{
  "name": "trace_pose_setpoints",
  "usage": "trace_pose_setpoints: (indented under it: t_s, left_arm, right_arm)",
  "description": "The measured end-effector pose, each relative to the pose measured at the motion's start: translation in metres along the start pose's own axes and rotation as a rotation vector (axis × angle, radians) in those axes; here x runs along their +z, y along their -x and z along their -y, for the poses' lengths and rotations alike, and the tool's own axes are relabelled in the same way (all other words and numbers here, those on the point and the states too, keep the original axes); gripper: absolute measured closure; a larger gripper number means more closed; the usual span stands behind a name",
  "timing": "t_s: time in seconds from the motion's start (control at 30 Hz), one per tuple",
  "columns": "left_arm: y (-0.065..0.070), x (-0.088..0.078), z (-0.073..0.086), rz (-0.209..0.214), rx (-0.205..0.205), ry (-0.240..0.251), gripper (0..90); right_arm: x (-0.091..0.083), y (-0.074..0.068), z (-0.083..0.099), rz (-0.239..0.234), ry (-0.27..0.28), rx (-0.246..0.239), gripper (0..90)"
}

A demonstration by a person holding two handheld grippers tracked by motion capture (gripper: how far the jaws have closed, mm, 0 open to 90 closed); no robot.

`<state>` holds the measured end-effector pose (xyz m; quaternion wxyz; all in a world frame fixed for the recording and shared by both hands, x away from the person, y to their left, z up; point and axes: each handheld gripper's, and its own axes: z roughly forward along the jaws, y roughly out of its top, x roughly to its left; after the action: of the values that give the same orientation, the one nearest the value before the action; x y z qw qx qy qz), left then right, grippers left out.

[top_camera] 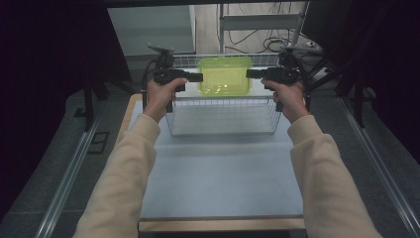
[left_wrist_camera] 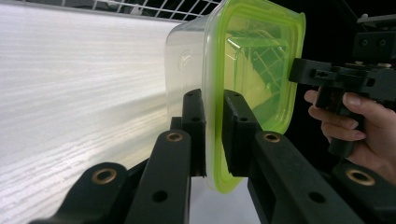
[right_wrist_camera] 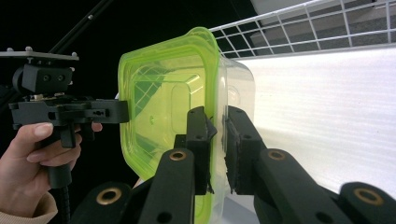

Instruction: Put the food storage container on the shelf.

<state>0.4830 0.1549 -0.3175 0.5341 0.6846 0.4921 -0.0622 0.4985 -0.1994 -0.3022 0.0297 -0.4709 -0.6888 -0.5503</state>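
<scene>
green-lidded clear plastic container (top_camera: 225, 75) is up in the air between both tools, held over the wire basket (top_camera: 223, 116) at the far end of the table (top_camera: 223, 178). left gripper (top_camera: 194, 77) has its jaws closed down to lid thickness on the container's left rim; in the left gripper view the lime lid edge (left_wrist_camera: 215, 140) is sandwiched between the two black pads (left_wrist_camera: 194, 121). right gripper (top_camera: 253, 73) does the same on the opposite rim, and in the right gripper view the flange (right_wrist_camera: 215, 116) sits in the narrow slot between its jaws. so we have a two-point pinch, both nearly closed and loaded on the lid rim. we read this as the carry step: container lifted and hanging above the basket, not resting on anything we can see. whether it is going in or coming out we cannot tell from this alone. next move calls for both hands travelling together at matched height and spacing, since any spread pulls the rim out of one pinch and any squeeze inward bows the lid. orientation: lid faces up toward the high camera, clear tub hangs below it. footprint is a rounded rectangle, only slightly longer than wide, with its long axis running left-right on the line between the grippers, parallel to the basket's long side. looks empty.
</scene>
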Motion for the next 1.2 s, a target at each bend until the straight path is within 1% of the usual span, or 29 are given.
trace_pose_setpoints:
  t_s: [0.17,0.2,0.23,0.3,0.33,0.37,0.47,0.5,0.53,0.57,0.63,0.7,0.73,0.87,0.9,0.93,0.97,1.0,1.03,1.07,1.1,1.13,1.17,1.2]
  left_arm:
    - [-0.004,0.005,-0.002,-0.007,-0.015,-0.001,81.2]
    - [-0.006,0.009,-0.002,-0.013,-0.021,-0.003,81.1]
    - [-0.007,0.010,-0.002,-0.005,-0.028,0.003,81.0]
    - [-0.008,0.010,-0.002,-0.002,-0.034,0.004,81.1]
    - [-0.011,0.011,-0.003,0.011,-0.041,0.009,81.2]
    - [-0.011,0.011,-0.003,0.011,-0.041,0.009,81.1]
    - [-0.013,0.014,-0.004,0.012,-0.064,0.022,79.9]
    - [-0.013,0.015,-0.004,0.008,-0.073,0.027,78.9]
    - [-0.014,0.017,-0.004,0.003,-0.077,0.024,78.9]
    - [-0.016,0.021,-0.004,-0.005,-0.077,0.006,76.2]
    - [-0.018,0.022,-0.004,-0.003,-0.085,0.017,75.9]
    - [-0.018,0.022,-0.004,-0.003,-0.086,0.015,75.3]
    - [-0.019,0.024,-0.004,0.002,-0.092,0.024,75.1]
    - [-0.020,0.027,-0.004,-0.001,-0.090,0.025,73.1]
    - [-0.020,0.027,-0.004,-0.001,-0.090,0.025,71.4]
    - [-0.021,0.027,-0.004,-0.011,-0.083,0.021,68.8]
    - [-0.021,0.028,-0.004,-0.012,-0.079,0.027,65.1]
    - [-0.021,0.028,-0.004,-0.012,-0.079,0.027,61.5]
    - [-0.021,0.027,-0.004,-0.012,-0.080,0.034,61.5]
    - [-0.021,0.027,-0.003,-0.004,-0.079,0.044,57.2]
    - [-0.020,0.027,-0.003,-0.005,-0.076,0.051,49.5]
    - [-0.019,0.026,-0.003,-0.008,-0.073,0.060,49.5]
    - [-0.018,0.024,-0.003,-0.009,-0.069,0.070,46.1]
    - [-0.016,0.021,-0.003,0.000,-0.057,0.089,40.1]
  right_arm:
    - [0.003,0.003,-0.002,0.009,-0.003,0.009,80.7]
    - [0.006,0.006,-0.002,0.016,-0.006,0.017,80.6]
    - [0.007,0.007,-0.002,0.022,-0.010,0.020,80.4]
    - [0.008,0.009,-0.002,0.025,-0.009,0.023,80.4]
    - [0.009,0.011,-0.003,0.021,-0.005,0.032,80.3]
    - [0.009,0.011,-0.003,0.021,-0.005,0.032,80.3]
    - [0.012,0.015,-0.004,0.028,-0.003,0.046,79.4]
    - [0.014,0.017,-0.003,0.032,0.008,0.049,78.3]
    - [0.014,0.017,-0.003,0.032,0.008,0.049,78.3]
    - [0.016,0.016,-0.003,0.060,0.012,0.038,75.9]
    - [0.019,0.014,-0.002,0.094,0.012,0.008,73.0]
    - [0.020,0.014,-0.002,0.102,0.010,0.001,72.2]
    - [0.022,0.015,-0.002,0.115,0.010,-0.001,71.1]
    - [0.025,0.018,-0.001,0.124,0.018,0.004,69.1]
    - [0.025,0.018,-0.001,0.124,0.018,0.004,69.1]
    - [0.025,0.018,-0.001,0.137,0.015,-0.007,63.4]
    - [0.025,0.019,-0.001,0.143,0.012,-0.011,60.8]
    - [0.025,0.019,-0.001,0.143,0.012,-0.011,60.8]
    - [0.025,0.019,-0.001,0.152,0.016,-0.012,59.9]
    - [0.024,0.019,-0.001,0.156,0.031,-0.013,57.4]
    - [0.020,0.016,-0.002,0.165,0.058,-0.018,49.7]
    - [0.020,0.016,-0.002,0.165,0.058,-0.018,49.7]
    - [0.018,0.014,-0.003,0.168,0.066,-0.023,48.2]
    - [0.013,0.011,-0.004,0.169,0.088,-0.038,45.9]
